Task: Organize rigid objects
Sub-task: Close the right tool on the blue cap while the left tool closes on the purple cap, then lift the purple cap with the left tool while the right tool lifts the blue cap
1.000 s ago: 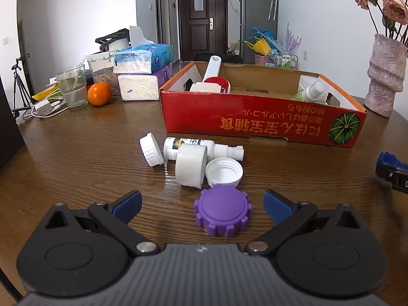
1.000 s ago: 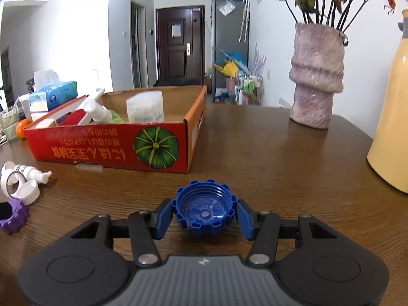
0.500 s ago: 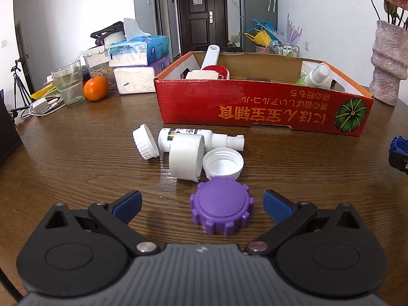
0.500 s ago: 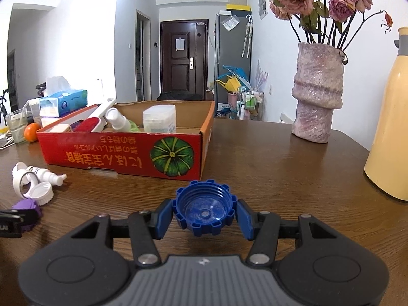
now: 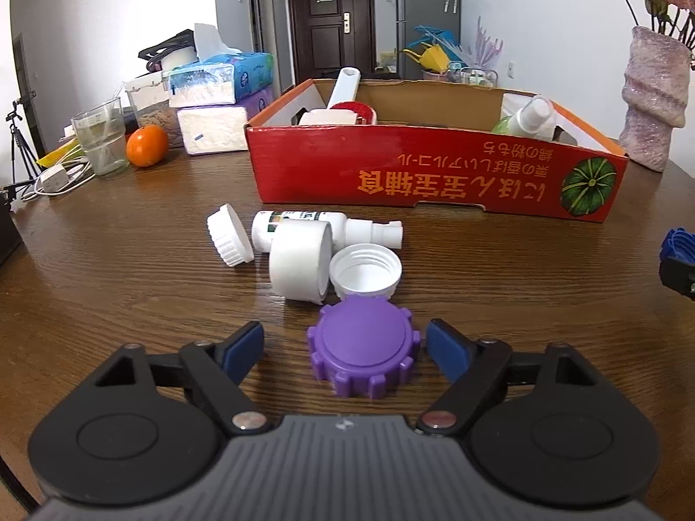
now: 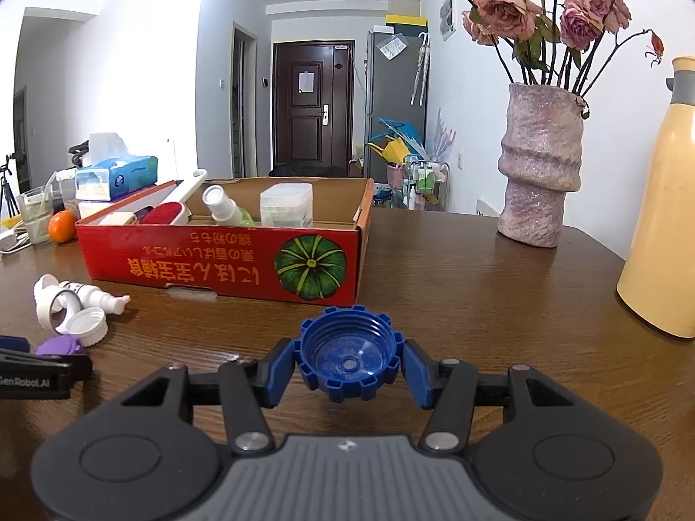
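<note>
Now, left tongs (image 5: pixel 345 349): ours, just closing round purple cap (image 5: pixel 364 345), pads not yet touching.
Right tongs (image 6: pixel 349 369): we grip blue cap (image 6: pixel 349 358), box (image 6: pixel 226 262) at eleven o'clock.

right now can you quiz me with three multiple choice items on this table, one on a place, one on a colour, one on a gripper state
1. Where is the purple cap?
A. inside the red box
B. on the table between the left gripper's fingers
C. beside the vase

2. What colour is the cap in the right gripper?
A. blue
B. white
C. orange

3. How does the left gripper stand?
A. clamped on the spray bottle
B. shut with nothing in it
C. open around the purple cap, pads clear of it

Answers:
1 B: it lies on the wood, a blue pad on each side.
2 A: the blue cap sits pinched between the pads.
3 C: a gap shows at both pads, though the jaws have just been closing.
</note>
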`<state>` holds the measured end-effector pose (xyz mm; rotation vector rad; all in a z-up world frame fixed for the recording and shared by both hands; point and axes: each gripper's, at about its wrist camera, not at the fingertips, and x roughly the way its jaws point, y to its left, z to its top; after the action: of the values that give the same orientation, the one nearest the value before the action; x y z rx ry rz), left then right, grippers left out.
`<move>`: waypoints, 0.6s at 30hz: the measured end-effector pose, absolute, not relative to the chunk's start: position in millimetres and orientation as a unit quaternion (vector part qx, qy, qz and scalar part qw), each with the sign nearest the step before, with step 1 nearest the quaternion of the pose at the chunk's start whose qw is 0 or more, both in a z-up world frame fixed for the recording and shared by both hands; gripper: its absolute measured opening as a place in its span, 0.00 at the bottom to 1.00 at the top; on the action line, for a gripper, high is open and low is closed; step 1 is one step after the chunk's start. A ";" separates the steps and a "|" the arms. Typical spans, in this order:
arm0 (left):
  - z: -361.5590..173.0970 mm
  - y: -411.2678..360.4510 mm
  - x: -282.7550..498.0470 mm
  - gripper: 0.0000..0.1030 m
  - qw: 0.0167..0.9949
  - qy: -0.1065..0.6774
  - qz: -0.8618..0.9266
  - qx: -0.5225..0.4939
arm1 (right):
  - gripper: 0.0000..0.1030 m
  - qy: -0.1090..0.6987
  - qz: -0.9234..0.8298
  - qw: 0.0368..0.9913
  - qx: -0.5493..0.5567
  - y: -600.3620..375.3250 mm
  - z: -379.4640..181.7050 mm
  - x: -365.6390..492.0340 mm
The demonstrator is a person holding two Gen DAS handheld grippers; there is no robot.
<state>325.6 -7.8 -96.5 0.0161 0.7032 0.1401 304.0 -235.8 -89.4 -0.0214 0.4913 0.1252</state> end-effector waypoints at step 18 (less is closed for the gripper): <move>-87.5 -8.5 317.2 0.54 0.943 0.330 0.034 -0.001 | 0.52 0.230 0.062 0.971 -0.008 -218.4 -85.9 281.4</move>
<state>317.2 -8.5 -87.5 -0.0028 0.6725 0.0688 281.4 -218.4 -85.9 -0.0158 0.4651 0.1254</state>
